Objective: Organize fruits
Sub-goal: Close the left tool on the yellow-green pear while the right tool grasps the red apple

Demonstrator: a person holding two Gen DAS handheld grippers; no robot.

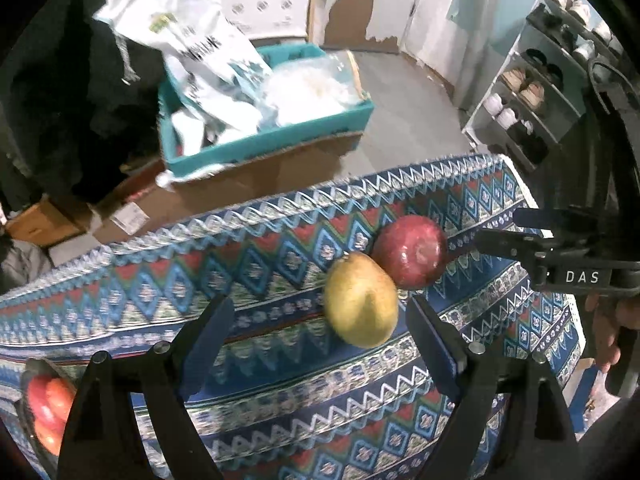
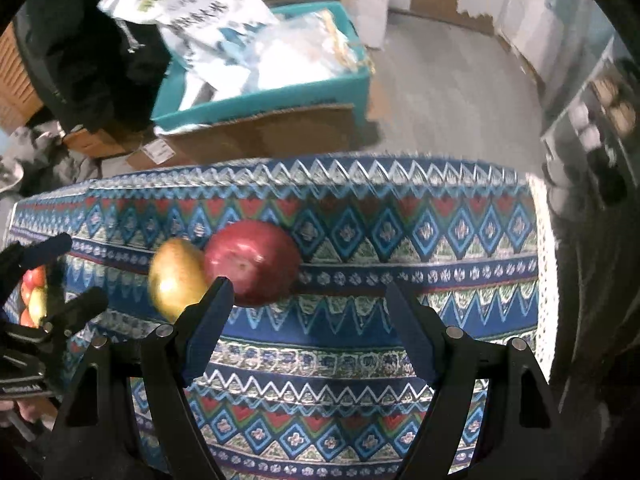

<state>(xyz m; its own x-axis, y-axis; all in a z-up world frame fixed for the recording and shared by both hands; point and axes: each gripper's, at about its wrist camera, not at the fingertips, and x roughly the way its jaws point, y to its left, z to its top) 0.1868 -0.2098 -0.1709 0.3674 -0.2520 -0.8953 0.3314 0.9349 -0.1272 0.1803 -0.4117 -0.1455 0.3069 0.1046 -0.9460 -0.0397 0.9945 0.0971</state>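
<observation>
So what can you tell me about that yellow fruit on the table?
The yellow fruit looks like a pear or a small mango: egg-shaped, greenish-yellow with a brownish blush and smooth, slightly shiny skin. No stem shows. It lies on its side on the patterned tablecloth, and its far end seems to touch the red apple, though the picture is a bit blurry. The left tongs are open, with the fruit just ahead of them toward the right finger; neither finger touches it. From the right wrist view it sits left of the apple.

Both wrist views look down close at the patterned tablecloth, sharing the 2 fruits
</observation>
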